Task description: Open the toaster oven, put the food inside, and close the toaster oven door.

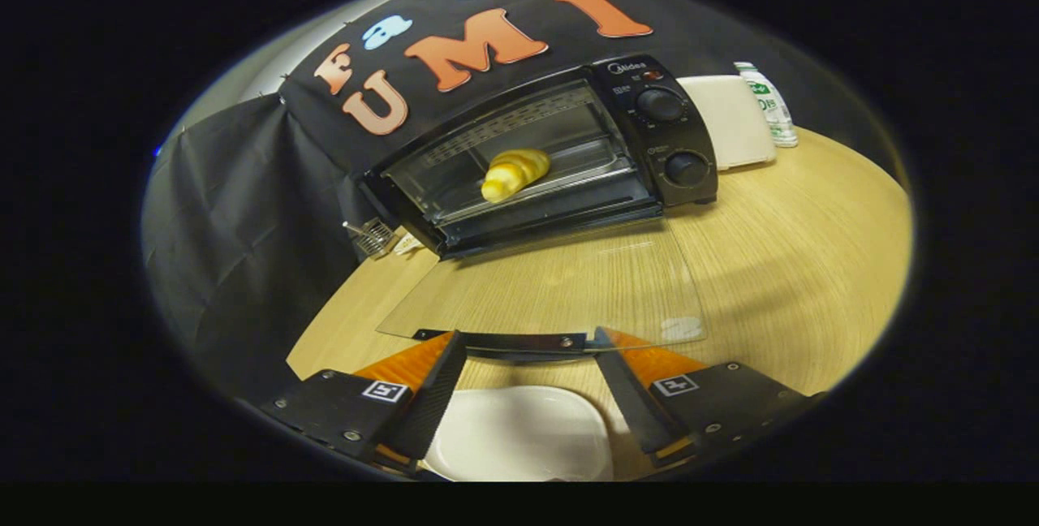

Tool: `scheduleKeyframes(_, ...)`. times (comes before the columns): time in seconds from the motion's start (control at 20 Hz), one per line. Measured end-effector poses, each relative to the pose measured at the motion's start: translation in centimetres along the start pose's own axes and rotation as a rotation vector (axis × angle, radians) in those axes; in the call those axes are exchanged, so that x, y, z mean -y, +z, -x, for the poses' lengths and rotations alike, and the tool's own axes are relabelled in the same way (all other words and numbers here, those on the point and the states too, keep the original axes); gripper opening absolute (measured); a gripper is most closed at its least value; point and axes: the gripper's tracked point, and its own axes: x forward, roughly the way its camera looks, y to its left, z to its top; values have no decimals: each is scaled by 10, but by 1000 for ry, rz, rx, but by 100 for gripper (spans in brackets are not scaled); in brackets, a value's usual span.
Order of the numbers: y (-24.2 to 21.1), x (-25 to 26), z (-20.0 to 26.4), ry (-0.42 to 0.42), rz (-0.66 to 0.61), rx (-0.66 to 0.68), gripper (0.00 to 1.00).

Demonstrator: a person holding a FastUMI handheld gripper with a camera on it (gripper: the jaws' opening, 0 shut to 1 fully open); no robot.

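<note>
Croissant (515, 173) already on the rack inside the toaster oven (552, 153), far and a little left of the jaws; glass door (560, 291) folded flat over the counter (779, 266), its handle edge just ahead of the fingertips. Jaws (528, 341) spread, gripping nothing; white plate (519, 433) bare below them. Best to hook under the door's near edge at its middle; swing up in the hinge's arc; press shut squarely.

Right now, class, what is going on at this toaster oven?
A hand-held tool sits open, its fingers either side of the handle on the toaster oven door, which lies fully open over the table. The croissant is already inside on the rack. An empty white plate lies below the fingers. Closing the door remains.
</note>
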Motion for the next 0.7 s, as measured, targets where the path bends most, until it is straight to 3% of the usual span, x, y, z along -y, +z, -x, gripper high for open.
scheduleKeyframes(0.5, 95, -34, 16, 16, 40, 247, 93)
scheduleKeyframes(0.7, 127, -47, 2, 82, -24, 298, 94)
